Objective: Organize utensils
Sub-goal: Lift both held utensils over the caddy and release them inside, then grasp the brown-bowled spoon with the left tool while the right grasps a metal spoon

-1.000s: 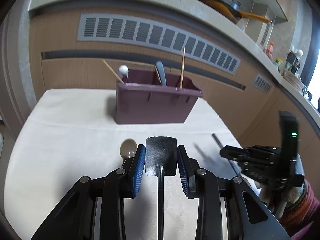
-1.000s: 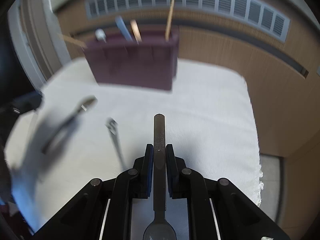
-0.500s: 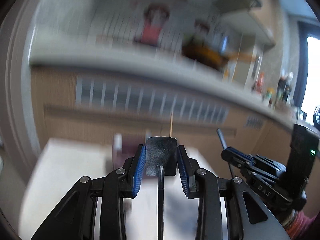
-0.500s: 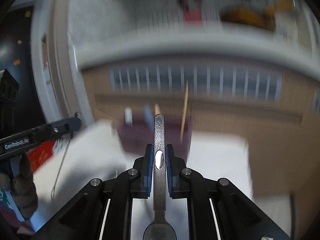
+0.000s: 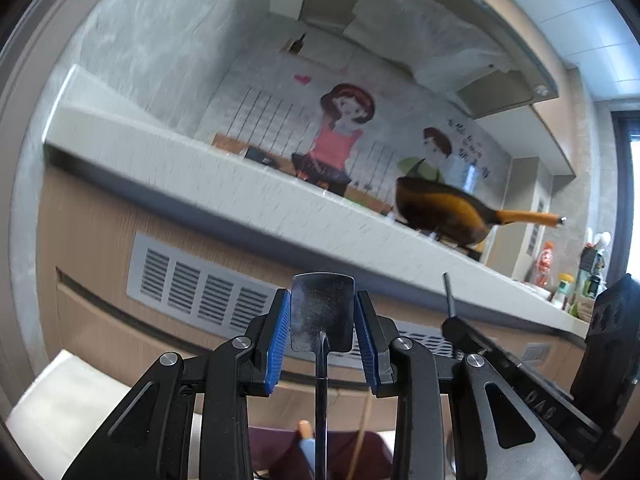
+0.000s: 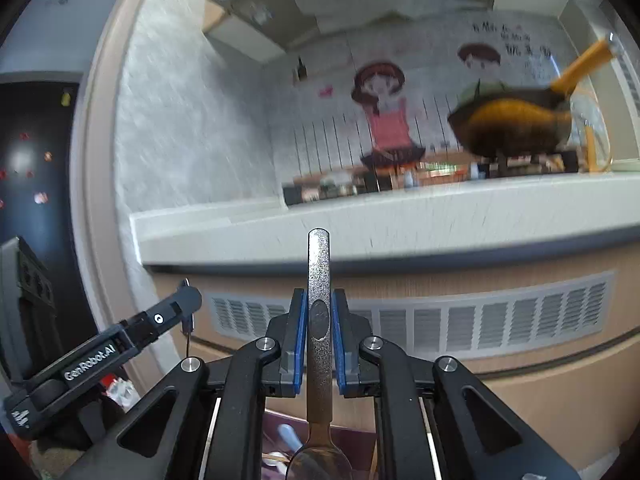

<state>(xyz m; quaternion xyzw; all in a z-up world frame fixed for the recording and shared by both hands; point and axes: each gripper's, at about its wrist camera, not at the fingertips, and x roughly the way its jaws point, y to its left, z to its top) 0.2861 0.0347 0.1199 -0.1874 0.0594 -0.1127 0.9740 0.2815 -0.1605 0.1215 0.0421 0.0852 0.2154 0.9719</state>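
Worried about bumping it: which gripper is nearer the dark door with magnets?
Left. The left gripper reaches in on the dark door's side; the right gripper sits farther right, away from it.

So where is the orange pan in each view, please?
Left wrist view: the pan sits on the counter, right of centre, handle pointing right.
Right wrist view: the pan is at upper right, handle pointing up and right.
Shared landmark: the wall drawing of a red-haired figure, left of the pan in both.
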